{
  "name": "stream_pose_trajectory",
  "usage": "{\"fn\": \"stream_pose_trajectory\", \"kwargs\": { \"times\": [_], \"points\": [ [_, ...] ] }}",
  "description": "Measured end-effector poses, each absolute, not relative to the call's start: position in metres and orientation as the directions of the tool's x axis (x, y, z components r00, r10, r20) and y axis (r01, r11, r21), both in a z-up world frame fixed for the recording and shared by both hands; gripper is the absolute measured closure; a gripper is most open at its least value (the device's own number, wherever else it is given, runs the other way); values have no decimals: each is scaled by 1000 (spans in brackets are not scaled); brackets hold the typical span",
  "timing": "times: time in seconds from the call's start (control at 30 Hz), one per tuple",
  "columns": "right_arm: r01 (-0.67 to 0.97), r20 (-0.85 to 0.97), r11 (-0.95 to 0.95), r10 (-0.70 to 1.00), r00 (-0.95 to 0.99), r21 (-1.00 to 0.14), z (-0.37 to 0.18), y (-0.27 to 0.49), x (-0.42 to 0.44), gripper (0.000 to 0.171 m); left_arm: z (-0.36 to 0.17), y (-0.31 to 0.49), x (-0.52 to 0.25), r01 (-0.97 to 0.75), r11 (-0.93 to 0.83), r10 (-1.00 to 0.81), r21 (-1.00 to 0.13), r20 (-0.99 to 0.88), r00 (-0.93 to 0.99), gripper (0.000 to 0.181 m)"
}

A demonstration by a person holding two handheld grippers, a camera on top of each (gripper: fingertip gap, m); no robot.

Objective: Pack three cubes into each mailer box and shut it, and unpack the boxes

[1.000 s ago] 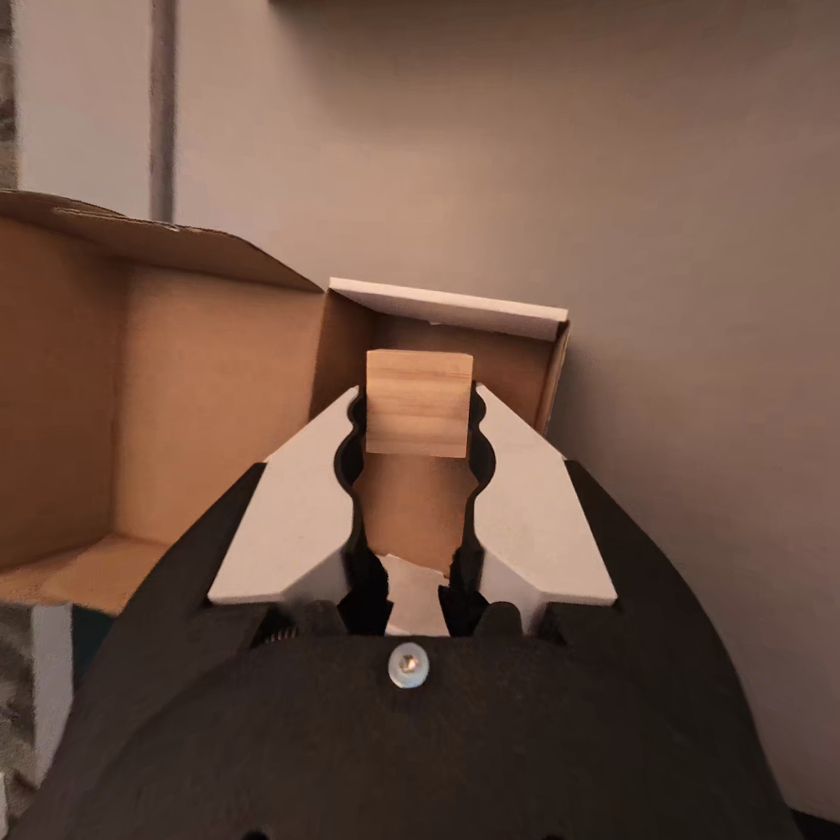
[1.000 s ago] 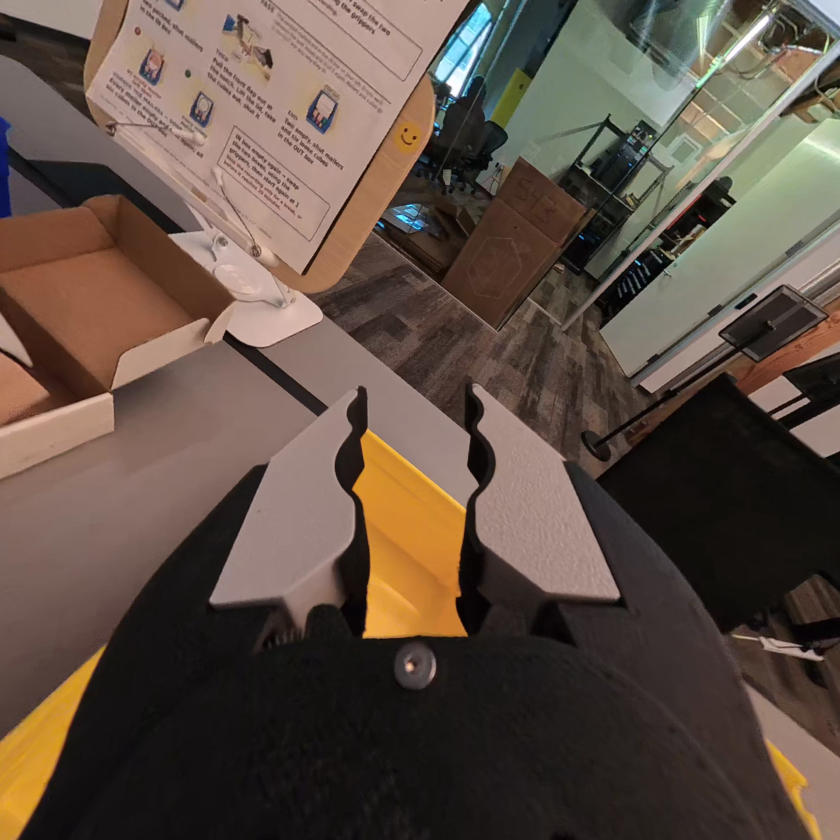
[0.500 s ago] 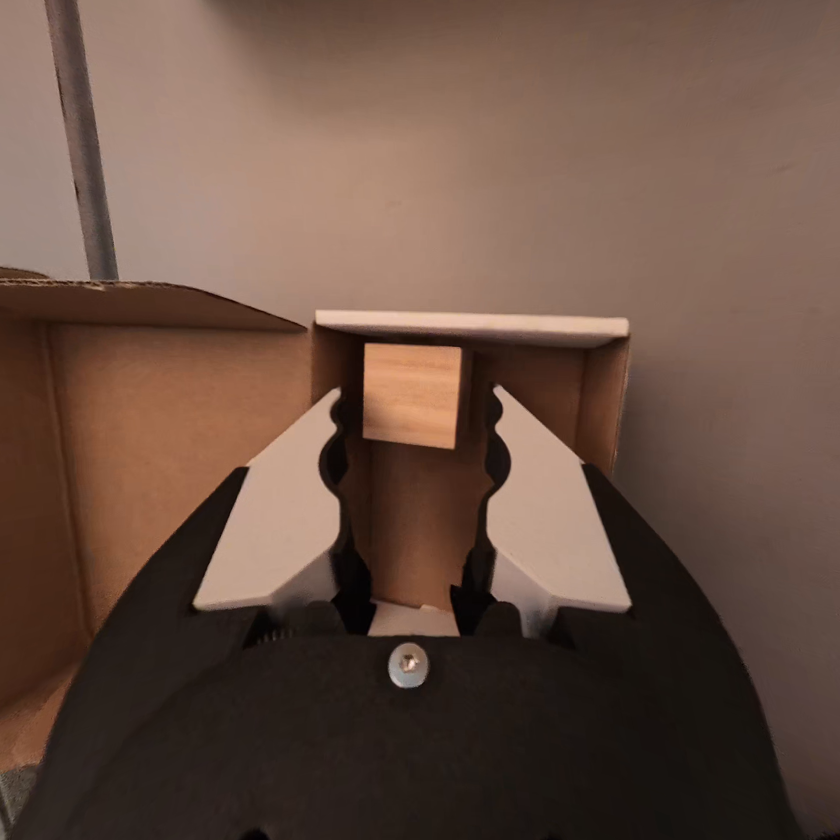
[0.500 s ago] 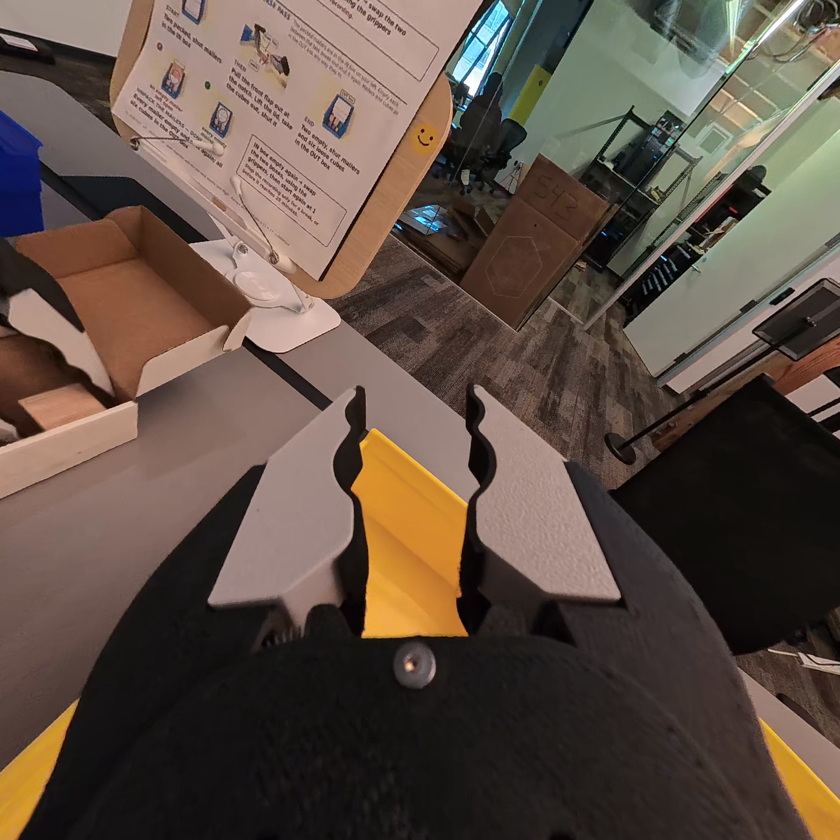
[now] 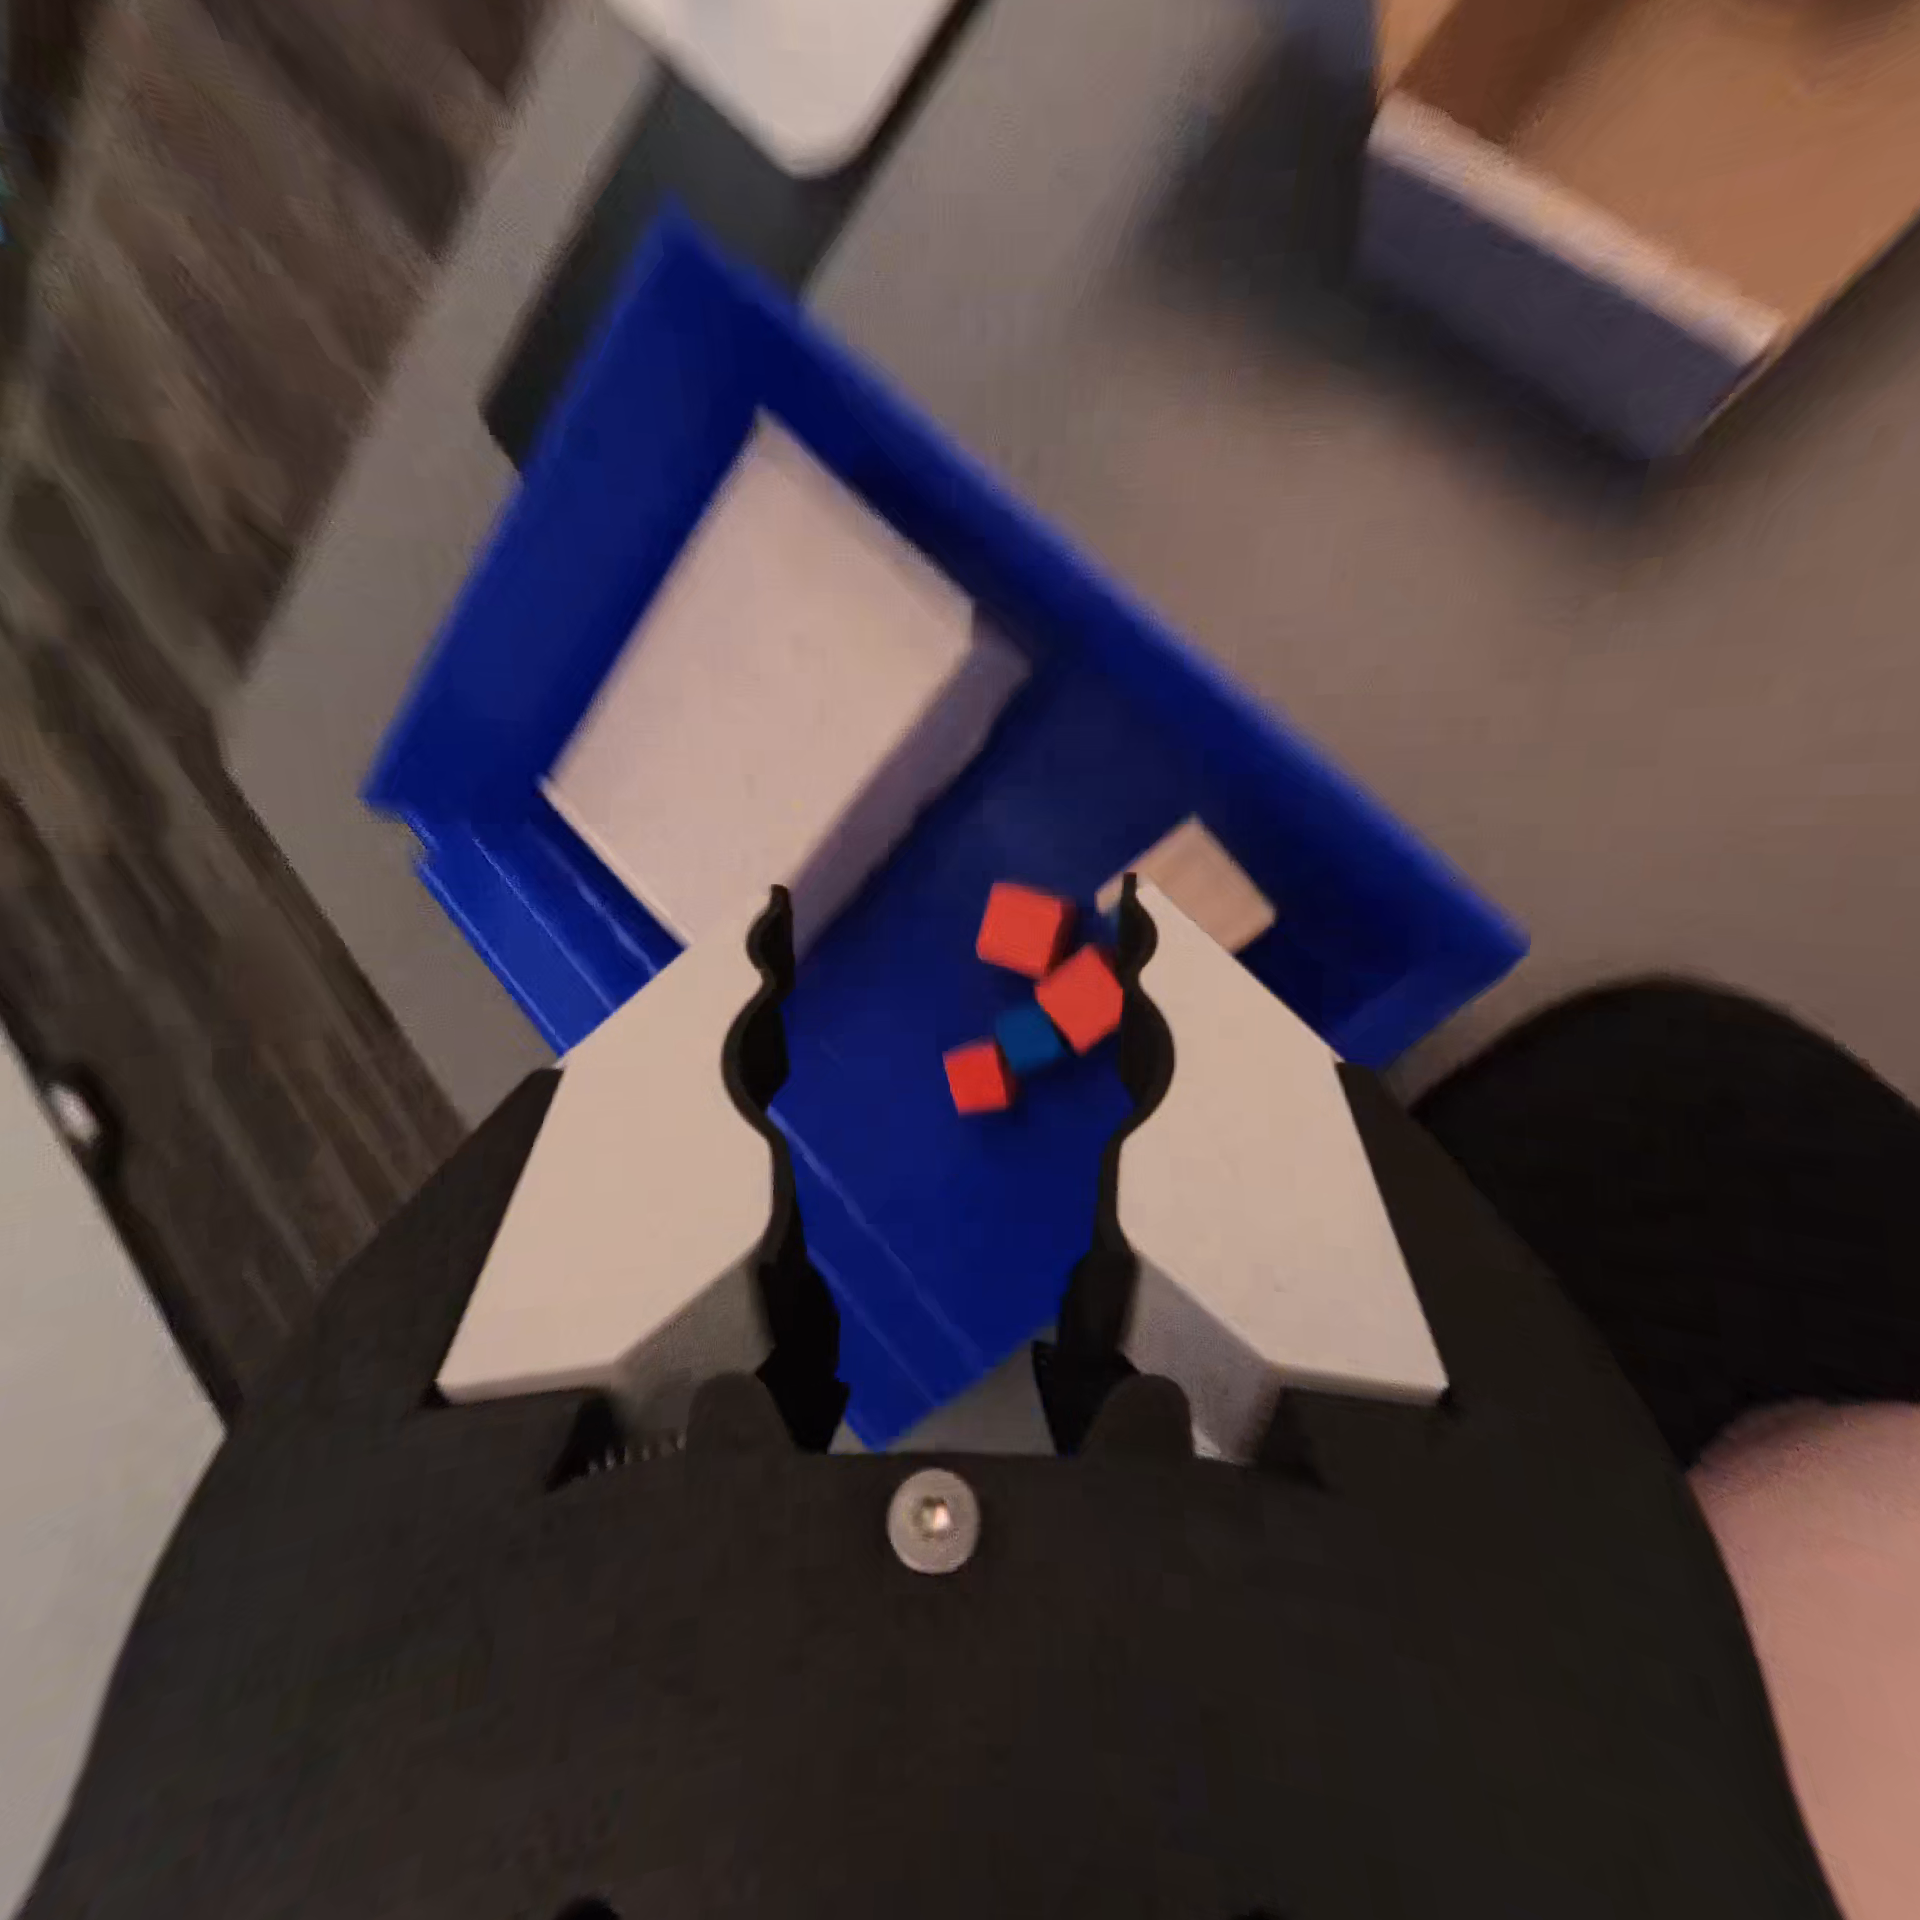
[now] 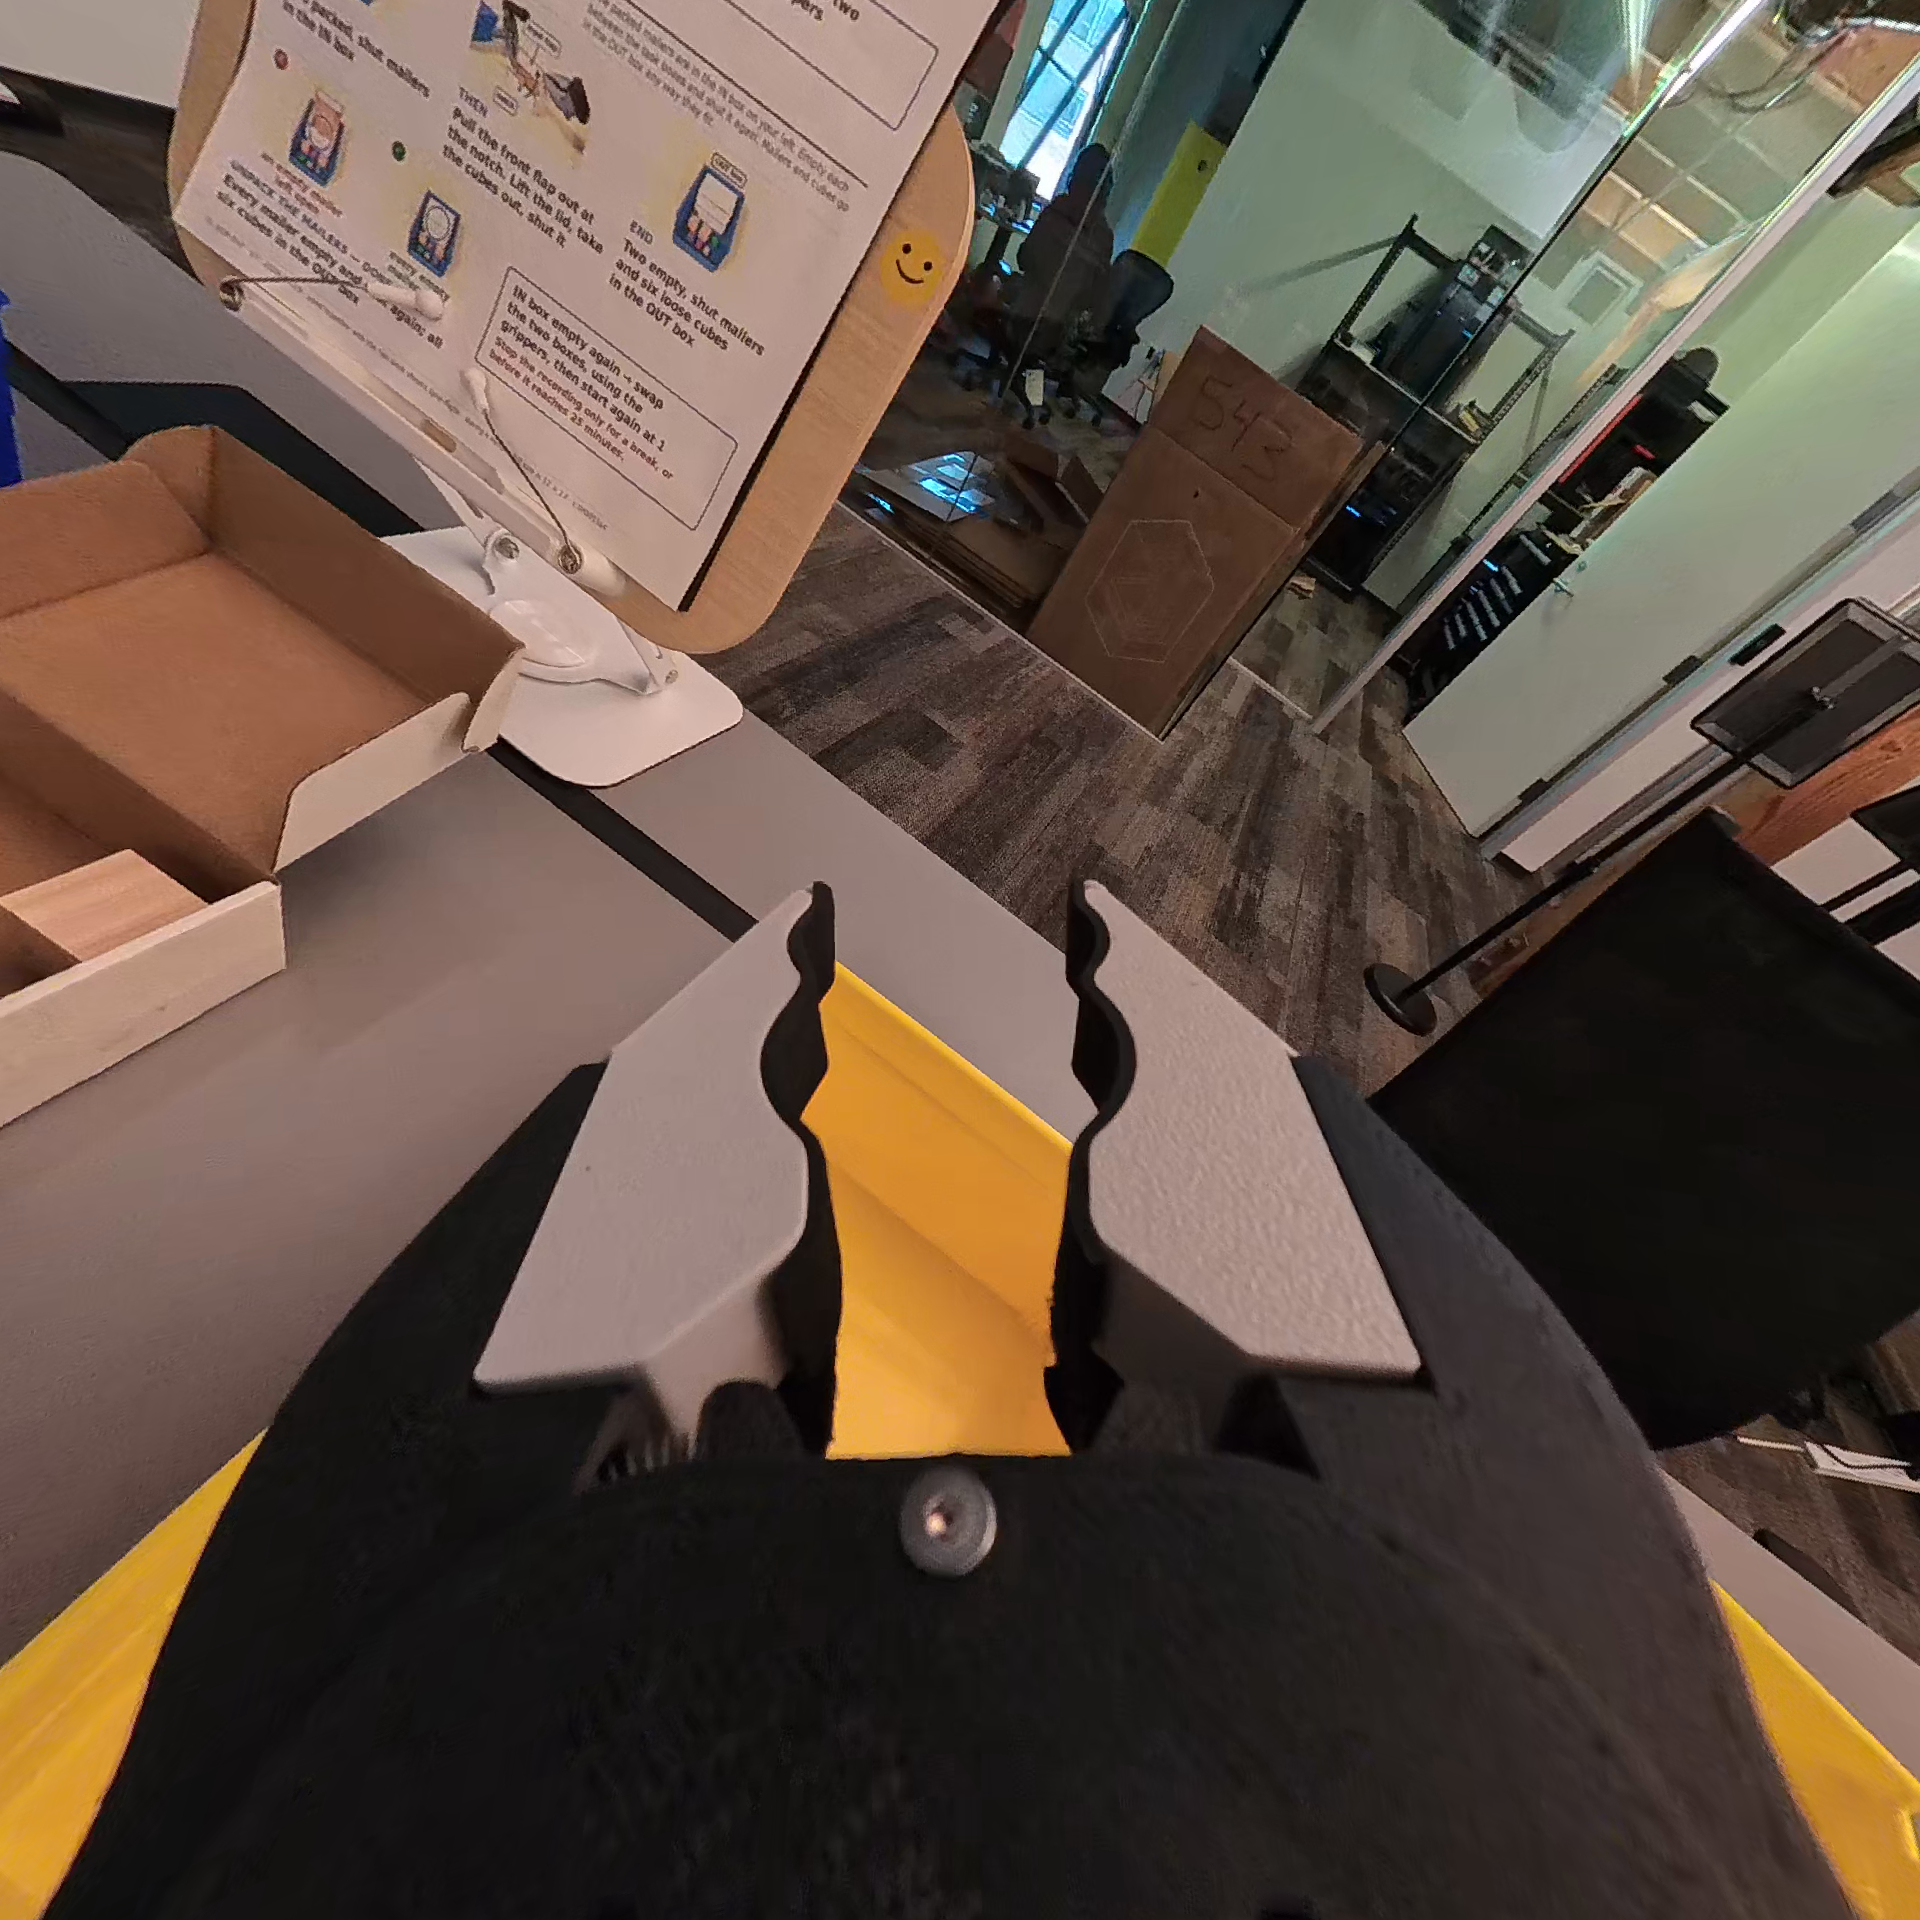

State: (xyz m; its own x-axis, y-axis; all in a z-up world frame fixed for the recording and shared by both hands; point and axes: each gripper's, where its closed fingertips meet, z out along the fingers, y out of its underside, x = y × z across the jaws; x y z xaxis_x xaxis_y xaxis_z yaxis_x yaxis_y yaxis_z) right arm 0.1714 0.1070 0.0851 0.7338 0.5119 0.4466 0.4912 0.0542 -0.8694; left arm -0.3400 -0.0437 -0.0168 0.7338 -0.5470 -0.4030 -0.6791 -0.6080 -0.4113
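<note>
My left gripper (image 5: 954, 904) is open and empty, hovering above a blue bin (image 5: 1247, 727). The view is blurred. In the bin lie a shut white mailer box (image 5: 769, 665), three red cubes (image 5: 1023, 928), a blue cube (image 5: 1029, 1039) and a pale cube (image 5: 1195, 883). An open mailer box (image 5: 1558, 260) sits on the table at the upper right. My right gripper (image 6: 954, 904) is open and empty above a yellow bin (image 6: 935, 1195). In the right wrist view the open mailer box (image 6: 208, 675) lies at the left with a wooden cube (image 6: 99, 904) in its near part.
An instruction sheet on a wooden board with a white stand (image 6: 582, 260) stands behind the open mailer. The grey table (image 6: 416, 1039) ends near the yellow bin, with a black chair (image 6: 1662, 1143) beyond. A person's dark sleeve (image 5: 1662, 1195) shows at the right of the left wrist view. Some 55 centimetres of space lies between my two pairs of fingers. From my left tips it is roughly 9 centimetres to the pale cube (image 5: 1195, 883); from my right, 55 centimetres.
My left gripper let go of the wooden cube inside the open mailer, then swung away to above the blue bin. The right gripper stayed open over the yellow bin, shifting slightly.
</note>
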Motion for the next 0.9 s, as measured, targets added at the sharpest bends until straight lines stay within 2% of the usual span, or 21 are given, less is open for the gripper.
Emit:
{"fn": "stream_pose_trajectory", "kwargs": {
  "times": [0.03,0.23,0.3,0.5,0.63,0.67,0.8,0.9],
  "points": [
    [488,444,56,514,734,-871,85,107,171,127,-29,-52,-354,-648,-654,-542,-392,-355,762,122],
    [508,453,42,522,723,-860,79,108,168,125,-98,-53,-373,-624,-700,-621,-348,-135,772,128],
    [513,454,39,525,719,-858,77,108,166,124,-118,-49,-381,-619,-727,-615,-297,-120,779,127],
    [523,459,34,532,712,-851,75,109,164,124,-147,-41,-381,-613,-743,-629,-270,-33,777,135],
    [528,460,31,536,708,-848,73,110,163,124,-159,-45,-393,-609,-771,-612,-187,-46,789,140],
    [530,461,31,537,706,-848,73,110,162,124,-160,-42,-395,-604,-776,-605,-182,-57,794,149],
    [541,470,31,539,699,-840,71,110,160,124,-153,-35,-393,-587,-782,-589,-210,-61,806,154],
    [544,473,32,540,697,-838,71,110,161,124,-127,-35,-402,-563,-799,-542,-211,-152,827,154]
  ]
}}
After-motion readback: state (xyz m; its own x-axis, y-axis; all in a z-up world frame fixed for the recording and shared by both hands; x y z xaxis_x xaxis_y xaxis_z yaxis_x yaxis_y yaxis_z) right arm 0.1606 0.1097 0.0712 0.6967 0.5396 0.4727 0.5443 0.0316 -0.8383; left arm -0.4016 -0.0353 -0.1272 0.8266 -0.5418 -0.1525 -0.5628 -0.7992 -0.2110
